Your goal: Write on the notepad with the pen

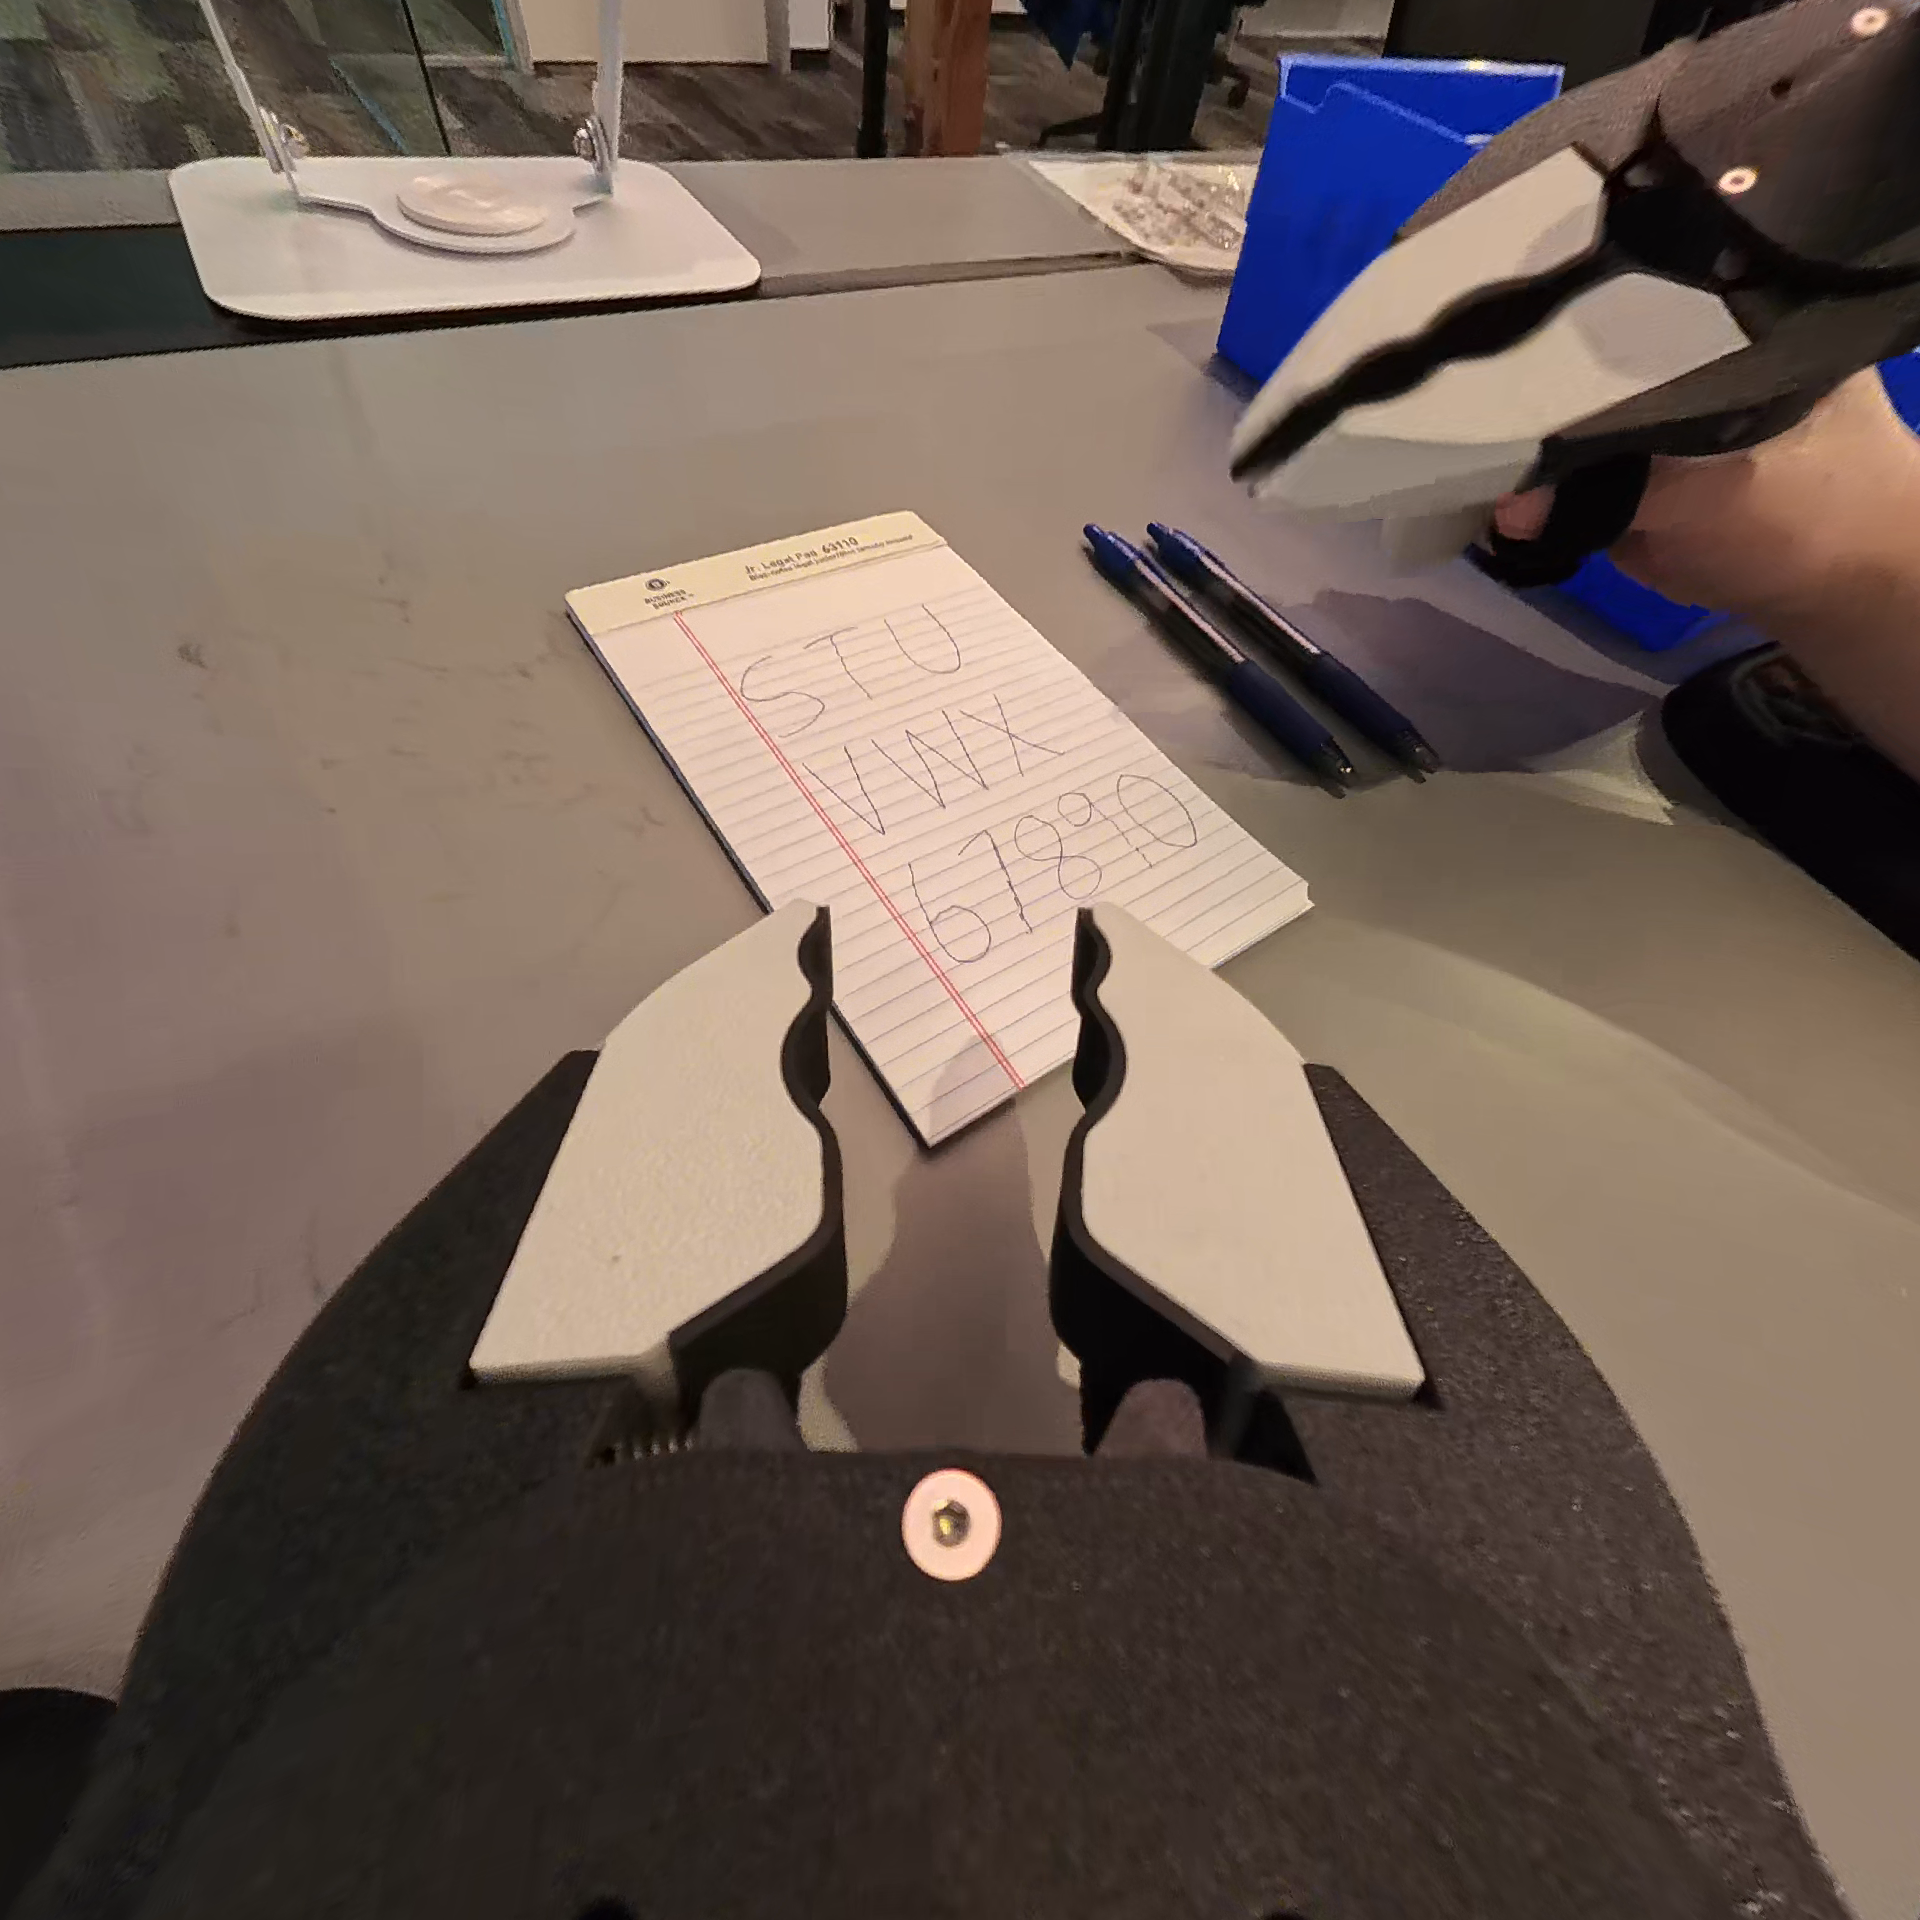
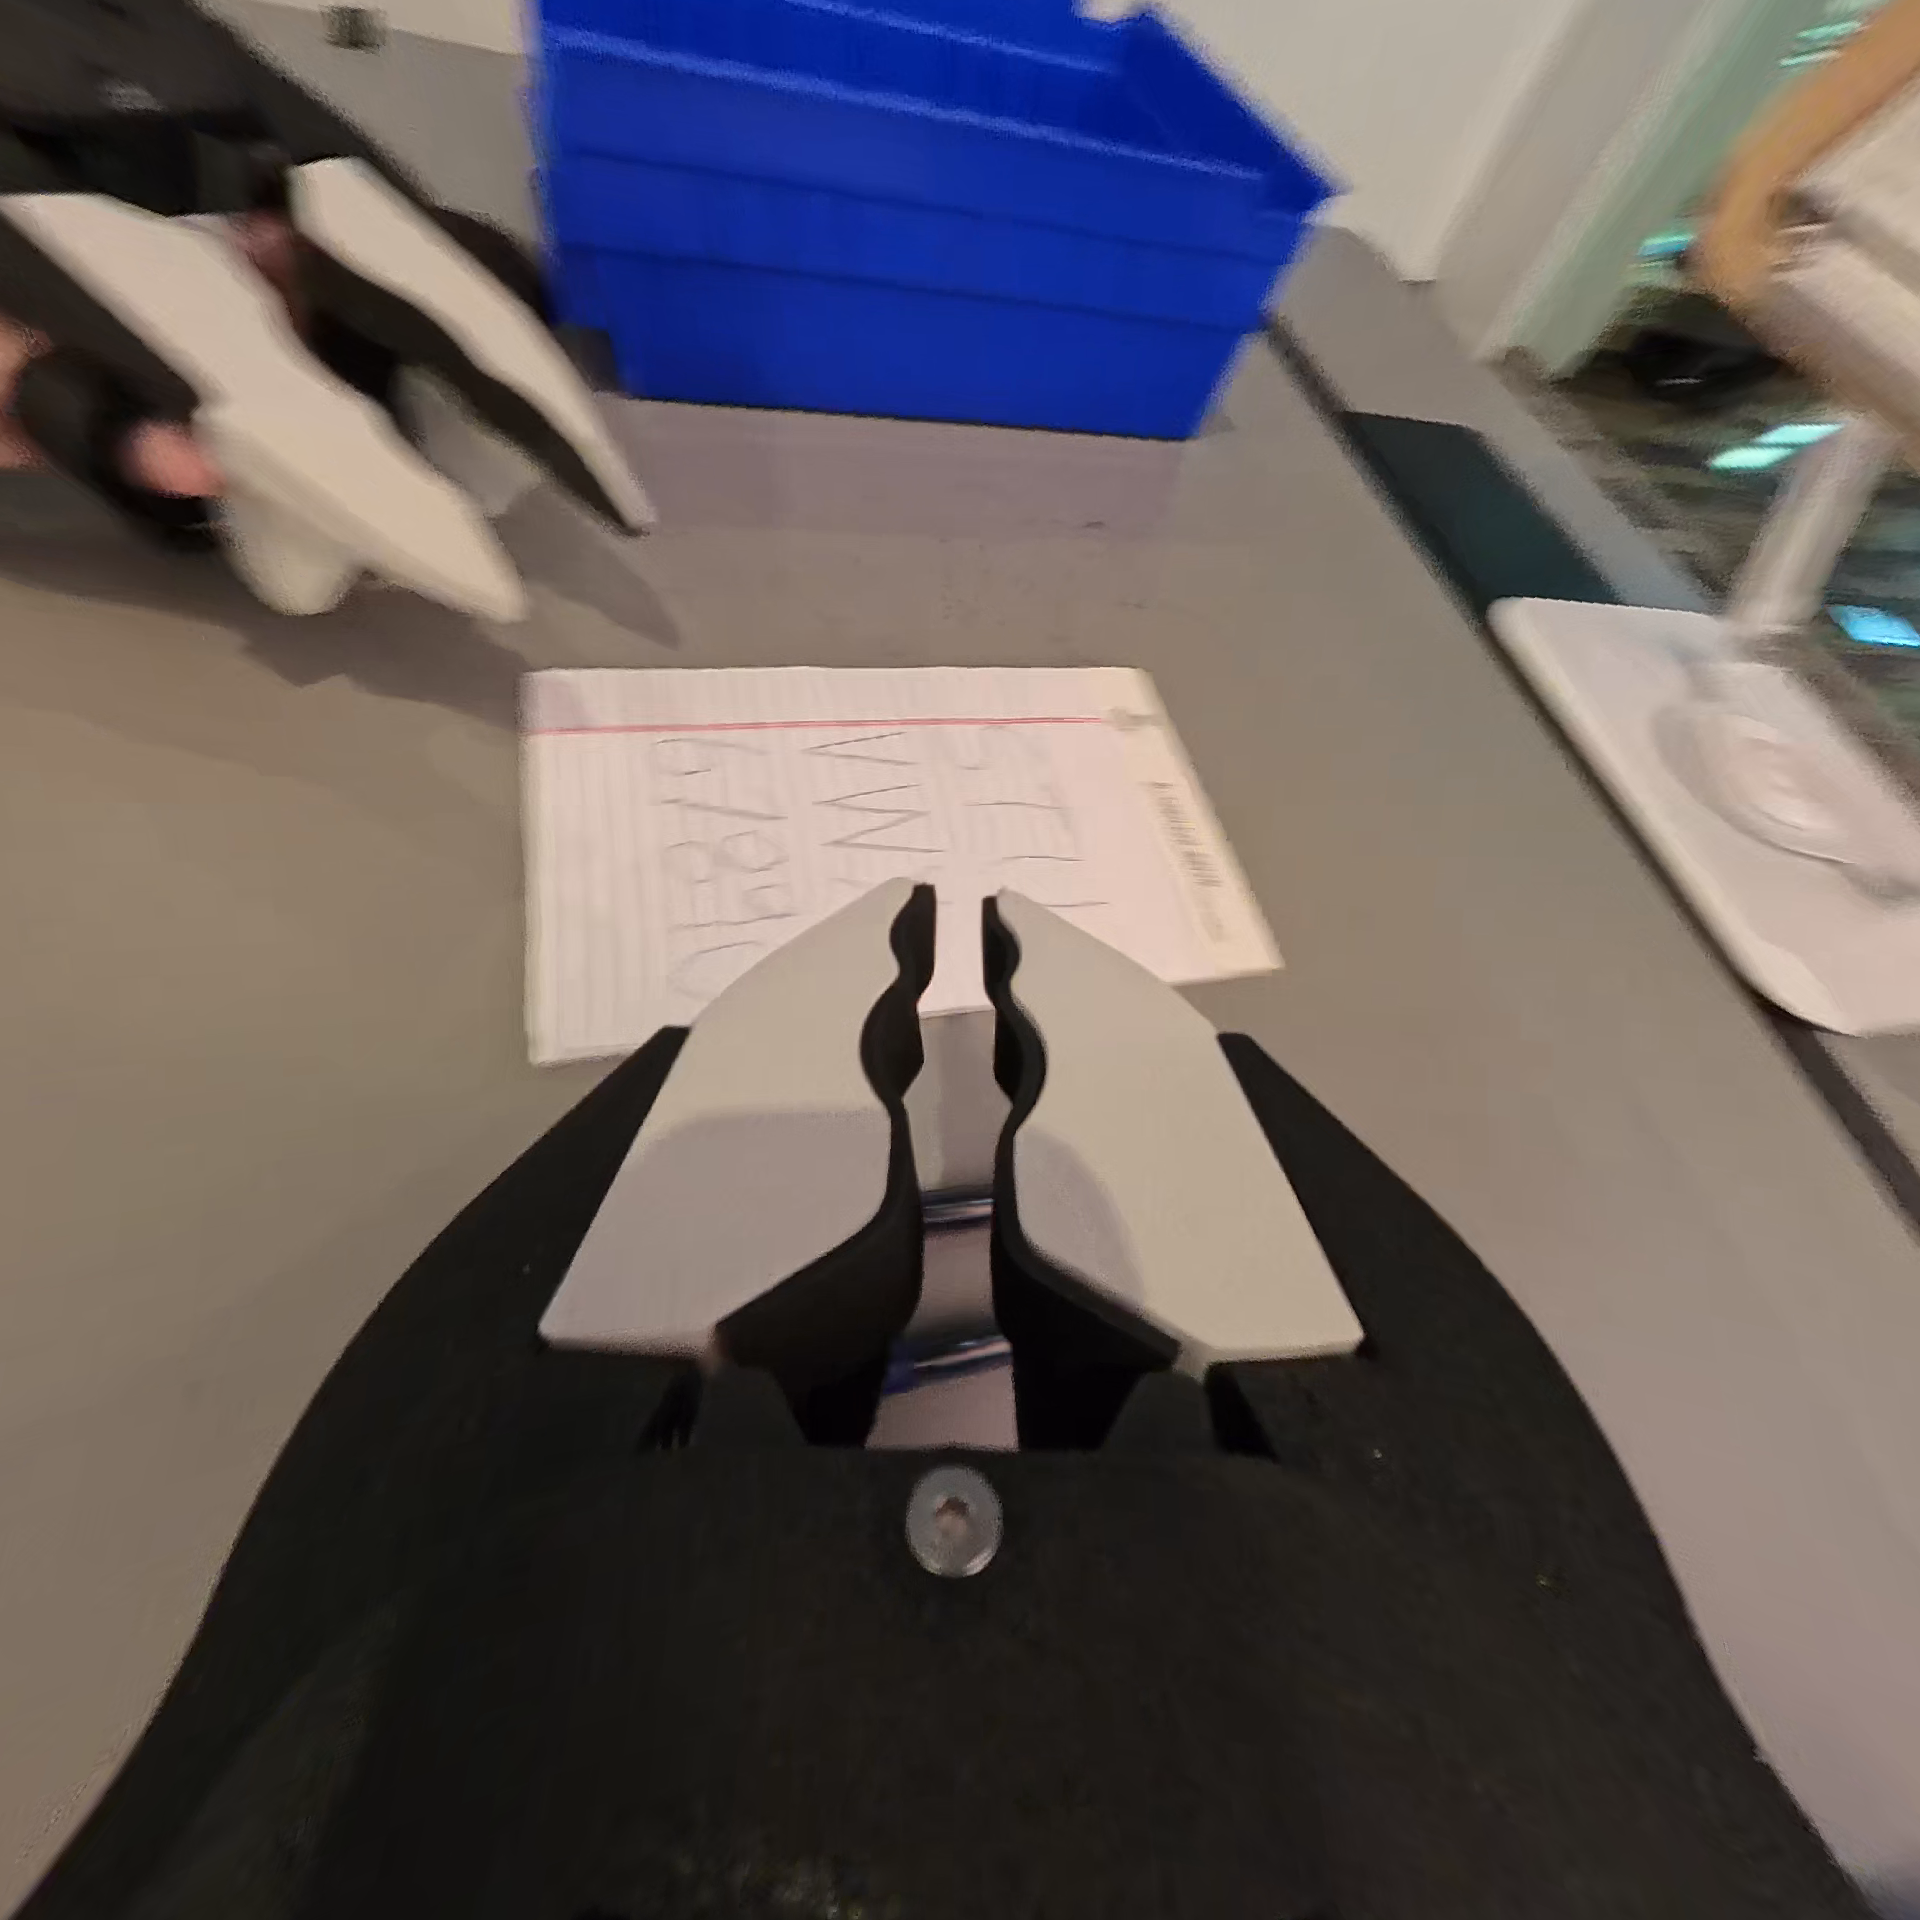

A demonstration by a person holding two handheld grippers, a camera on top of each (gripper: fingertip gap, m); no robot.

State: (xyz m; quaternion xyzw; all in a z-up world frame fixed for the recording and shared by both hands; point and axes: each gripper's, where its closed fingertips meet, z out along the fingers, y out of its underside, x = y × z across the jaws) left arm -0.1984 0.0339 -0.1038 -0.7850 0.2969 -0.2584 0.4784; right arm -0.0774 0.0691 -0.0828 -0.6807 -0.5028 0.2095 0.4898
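A white lined notepad (image 1: 914, 769) with handwriting on it lies on the grey table (image 1: 312, 727). Two blue pens (image 1: 1262, 660) lie side by side just right of it. My left gripper (image 1: 956, 920) is open and empty, low over the pad's near corner. My right gripper (image 1: 1247, 468) hovers above the pens, its jaws nearly closed with nothing between them. In the blurred right wrist view my right gripper (image 2: 956, 896) is over the notepad (image 2: 831, 831), and the left gripper (image 2: 571, 561) is open at the far left. The pens are hidden there.
Stacked blue bins (image 1: 1351, 208) stand at the table's right side, also in the right wrist view (image 2: 914, 260). A white stand base (image 1: 468, 239) sits at the back left. A clear bag (image 1: 1164, 208) lies beside the bins. A hand (image 1: 1714, 540) holds the right gripper.
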